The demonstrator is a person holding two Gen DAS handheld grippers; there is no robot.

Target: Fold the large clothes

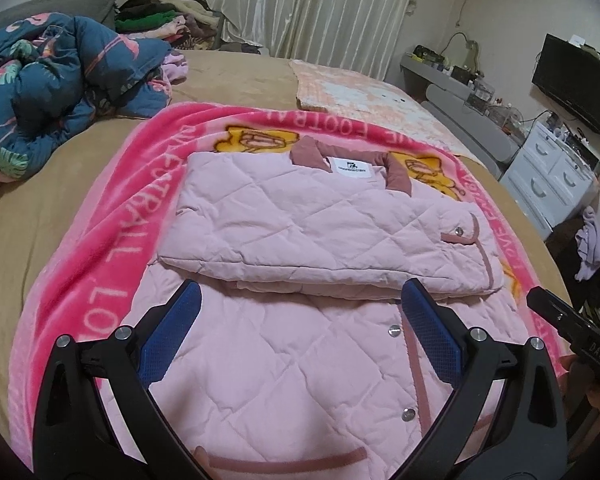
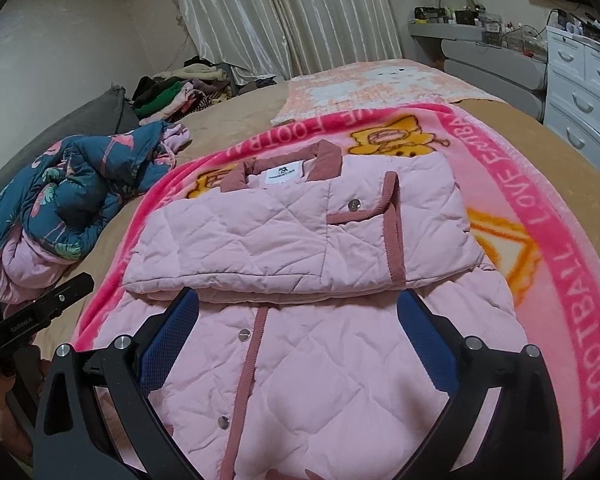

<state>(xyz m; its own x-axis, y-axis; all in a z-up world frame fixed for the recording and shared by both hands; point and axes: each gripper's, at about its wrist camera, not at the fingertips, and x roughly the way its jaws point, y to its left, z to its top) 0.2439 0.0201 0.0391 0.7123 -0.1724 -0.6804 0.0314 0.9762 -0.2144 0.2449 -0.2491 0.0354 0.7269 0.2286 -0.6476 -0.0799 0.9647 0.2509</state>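
- Nearest the cameras: both grippers spread wide, left gripper (image 1: 300, 332) and right gripper (image 2: 296, 336) each hanging above the jacket's lower half, blue pads (image 1: 172, 332) clear of the cloth, nothing between them.
- Beneath them: jacket (image 1: 300, 380) flat on the pink blanket (image 1: 100, 280), snap placket running up the middle, hem nearest, at the bottom edge of both views.
- Just beyond the fingertips: upper part already folded into a thick rectangle (image 2: 292, 240), collar (image 1: 308, 152) and label on top, its near fold edge lying across the body.
- Likely next: bringing the lower half up over that rectangle. Best done by pinching the hem at its two corners, one per gripper, well apart, at matching height.
- Worth watching: puffy quilting, prone to springing back and slipping; deep bite through all layers, lift level, lay the hem near the collar, then press flat.
- Farther off: rumpled blue quilt (image 1: 52, 92) at the left, clothes pile (image 2: 172, 92) by the curtain, both clear of the work.
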